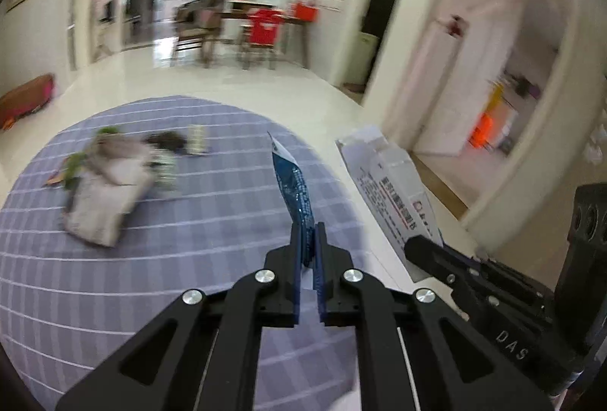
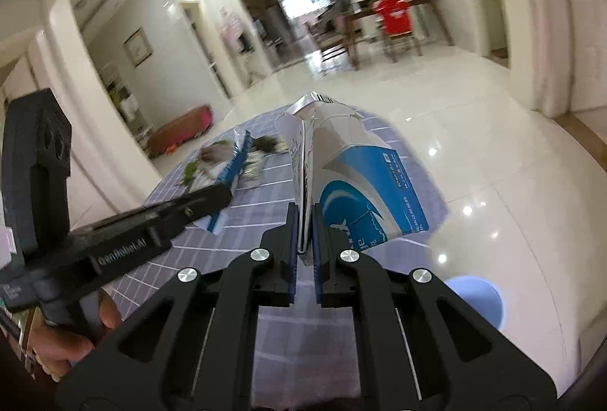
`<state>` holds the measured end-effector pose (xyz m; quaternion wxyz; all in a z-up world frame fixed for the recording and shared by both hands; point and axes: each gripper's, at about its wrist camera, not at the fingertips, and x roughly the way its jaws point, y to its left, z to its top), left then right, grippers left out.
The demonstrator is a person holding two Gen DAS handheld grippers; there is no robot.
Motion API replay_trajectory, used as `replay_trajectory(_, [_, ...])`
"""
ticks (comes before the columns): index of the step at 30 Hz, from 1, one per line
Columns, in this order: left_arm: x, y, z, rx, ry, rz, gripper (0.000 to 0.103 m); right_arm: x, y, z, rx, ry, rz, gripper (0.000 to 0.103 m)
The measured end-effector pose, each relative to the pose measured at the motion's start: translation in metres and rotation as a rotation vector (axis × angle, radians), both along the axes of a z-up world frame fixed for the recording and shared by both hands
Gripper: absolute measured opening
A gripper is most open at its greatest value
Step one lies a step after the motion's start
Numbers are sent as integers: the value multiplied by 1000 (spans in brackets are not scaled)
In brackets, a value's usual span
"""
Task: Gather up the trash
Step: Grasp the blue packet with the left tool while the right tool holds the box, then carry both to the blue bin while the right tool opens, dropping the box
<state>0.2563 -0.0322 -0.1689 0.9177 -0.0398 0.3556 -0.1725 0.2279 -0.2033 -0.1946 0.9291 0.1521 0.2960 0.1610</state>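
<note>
1. The left gripper (image 1: 306, 240) is clamped on a blue foil wrapper (image 1: 294, 183). The wrapper stands up and away from the fingertips, its long axis running along the line of the fingers, with its white torn tip farthest out.

2. The right gripper (image 2: 304, 229) is pinched on a flattened blue-and-white carton (image 2: 353, 179). The carton also extends forward from the pads, long axis in line with the fingers, its barcoded end the farthest point.

3. Both held pieces hang in the air above the lilac checked cloth (image 1: 170, 297), touching neither the cloth nor each other. In the left view the carton (image 1: 390, 187) sits just to the right of the wrapper.

4. The relation that decides the coming move, as I judge it: a pale blue round bin (image 2: 478, 301) shows on the glossy floor low and to the right of the right gripper, below the carton. If that is the trash container, the right hand is the nearer one and only needs to swing right and down; the left must cross past it.

5. More litter lies on the cloth ahead and to the left of the left gripper: a crumpled pale bag (image 1: 106, 194) with green scraps, blurred, and a small striped packet (image 1: 197, 139) beyond it. These are well apart from both grippers and nearer the left hand.
</note>
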Motion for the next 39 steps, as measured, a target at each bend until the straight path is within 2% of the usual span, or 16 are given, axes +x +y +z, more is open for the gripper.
replay_trajectory(4, [-12,-65,-12,25,8,-124,6,-24,-51,-14,7,27,-114,7])
replay_trajectory(9, [-15,-137,-46,31,50,-265,6,-36,-102,-47,21,106,-221,7])
replay_trajectory(16, [4,-192,-106,142,129,-299,6,-22,-136,-96,38,213,-274,7])
replay_trajectory(19, [10,-200,-126,206,139,-289,6,-13,-142,-113,45,245,-275,7])
replay_trajectory(24, [28,-196,-147,246,165,-249,6,10,-141,-138,83,267,-273,8])
replay_trajectory(26, [32,-196,-152,271,170,-236,6,21,-145,-151,128,276,-281,9])
replay_trajectory(30, [38,-196,-155,294,167,-240,6,25,-153,-171,145,320,-305,17])
replay_trajectory(33, [39,-197,-157,295,172,-243,6,17,-155,-175,137,326,-324,25])
replay_trajectory(39, [42,-203,-159,289,189,-259,6,-6,-157,-163,109,302,-358,25])
